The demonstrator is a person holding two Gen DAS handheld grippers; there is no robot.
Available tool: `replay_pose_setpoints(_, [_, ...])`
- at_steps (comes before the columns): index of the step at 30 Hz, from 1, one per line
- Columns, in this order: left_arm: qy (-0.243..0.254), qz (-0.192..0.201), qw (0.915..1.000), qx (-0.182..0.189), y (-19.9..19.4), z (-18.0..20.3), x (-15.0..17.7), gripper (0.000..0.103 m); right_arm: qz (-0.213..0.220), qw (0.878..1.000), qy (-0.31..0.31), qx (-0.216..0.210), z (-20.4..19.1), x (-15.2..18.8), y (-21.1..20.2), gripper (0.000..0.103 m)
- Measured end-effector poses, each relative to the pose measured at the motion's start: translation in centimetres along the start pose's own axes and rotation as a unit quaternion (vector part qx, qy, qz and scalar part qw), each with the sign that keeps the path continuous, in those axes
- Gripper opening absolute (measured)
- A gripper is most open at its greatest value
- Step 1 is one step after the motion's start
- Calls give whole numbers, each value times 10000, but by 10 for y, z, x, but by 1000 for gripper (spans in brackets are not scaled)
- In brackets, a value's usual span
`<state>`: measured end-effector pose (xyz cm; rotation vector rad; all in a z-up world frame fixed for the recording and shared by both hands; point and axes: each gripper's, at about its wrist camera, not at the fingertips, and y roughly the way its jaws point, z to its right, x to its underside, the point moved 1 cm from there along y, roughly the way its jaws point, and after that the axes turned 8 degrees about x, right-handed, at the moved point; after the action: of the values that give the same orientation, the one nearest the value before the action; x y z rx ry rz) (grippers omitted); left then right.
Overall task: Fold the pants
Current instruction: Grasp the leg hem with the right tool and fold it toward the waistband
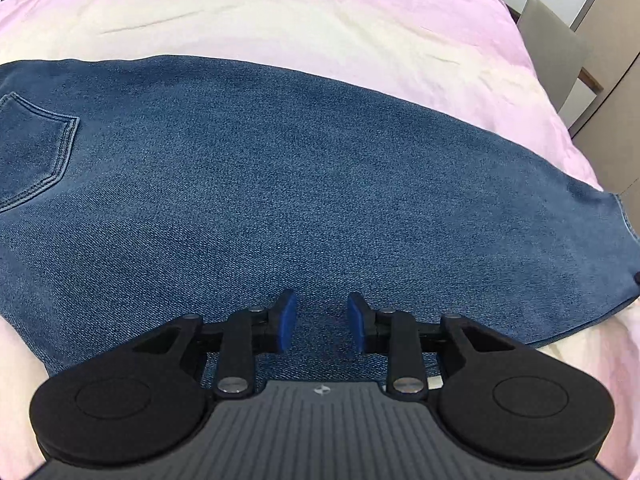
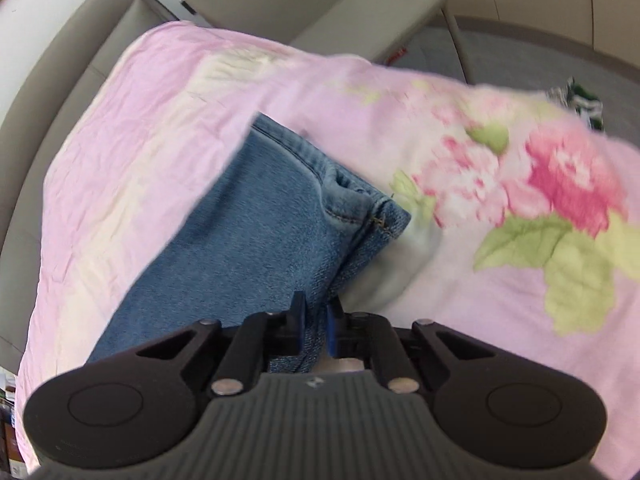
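Blue denim pants (image 1: 304, 168) lie flat across a pink bed sheet (image 1: 280, 12), legs folded together, a back pocket (image 1: 32, 148) at the far left. My left gripper (image 1: 322, 320) is open just above the denim near its near edge, holding nothing. In the right wrist view the pants' leg end (image 2: 280, 224) with its hem (image 2: 384, 216) is lifted off the floral pink sheet (image 2: 520, 200). My right gripper (image 2: 316, 328) is shut on the denim edge, which passes between its blue pads.
A grey chair (image 1: 556, 52) stands past the bed's right side. A grey upholstered headboard or sofa (image 2: 80, 40) and a grey seat (image 2: 360, 12) lie beyond the sheet. A dark green and white item (image 2: 580, 104) sits at the far right.
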<state>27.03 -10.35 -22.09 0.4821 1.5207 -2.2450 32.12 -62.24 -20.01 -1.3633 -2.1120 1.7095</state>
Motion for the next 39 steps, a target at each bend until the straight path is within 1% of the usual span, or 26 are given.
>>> replay_pose_setpoints(3, [-75, 103, 9998, 182, -15, -6, 0, 36, 313, 9973, -666, 49, -40, -4, -33, 5])
replay_pose_setpoints(6, [-97, 273, 9991, 303, -34, -11, -3, 36, 593, 9892, -1335, 80, -88, 2, -67, 5])
replay_pose_setpoints(9, [-103, 430, 9984, 353, -53, -18, -12, 36, 806, 9778, -1930, 112, -139, 15, -91, 5])
replay_pose_setpoints(11, [-103, 552, 9978, 348, -66, -24, -17, 36, 943, 9666, -2381, 119, -174, 31, -103, 5])
replay_pose_setpoints(13, [-108, 635, 9974, 325, -78, -33, -18, 36, 1075, 9526, -2844, 93, -207, 51, -112, 5])
replay_pose_setpoints(15, [-138, 682, 9971, 304, -88, -44, -18, 36, 1157, 9361, -3322, 34, -239, 76, -118, 5])
replay_pose_setpoints(17, [-164, 709, 9969, 285, -97, -55, -18, 36, 1240, 9121, -3908, 18, -272, 109, -120, 5])
replay_pose_setpoints(18, [-173, 728, 9969, 258, -100, -60, -18, 36, 1246, 9013, -4148, -2, -286, 124, -119, 5])
replay_pose_setpoints(22, [-292, 765, 9964, 199, -111, -85, -19, 36, 1048, 8668, -4874, -72, -331, 188, -103, 5])
replay_pose_setpoints(24, [-379, 766, 9962, 170, -116, -99, -20, 36, 859, 8508, -5184, -87, -346, 220, -89, 5])
replay_pose_setpoints(27, [-481, 737, 9960, 132, -119, -118, -18, 36, 531, 8238, -5644, -33, -359, 269, -62, 5])
replay_pose_setpoints(30, [-511, 663, 9964, 121, -116, -131, -15, 36, 259, 7990, -6005, 179, -361, 310, -37, 5])
replay_pose_setpoints(32, [-496, 612, 9968, 142, -113, -137, -13, 36, 215, 7825, -6215, 309, -358, 328, -24, 5])
replay_pose_setpoints(35, [-457, 530, 9973, 217, -107, -139, -11, 36, 39, 7685, -6382, 463, -350, 339, -7, 7])
replay_pose_setpoints(36, [-440, 509, 9974, 246, -105, -139, -10, 36, 22, 7636, -6439, 472, -349, 338, -3, 9])
replay_pose_setpoints(37, [-423, 486, 9976, 272, -103, -139, -10, 36, -4, 7584, -6503, 435, -349, 339, -2, 14])
replay_pose_setpoints(38, [-408, 463, 9976, 302, -101, -139, -10, 36, -35, 7569, -6523, 405, -349, 339, -1, 16])
replay_pose_setpoints(39, [-402, 449, 9976, 329, -99, -139, -10, 36, -96, 7572, -6520, 372, -350, 338, 0, 21])
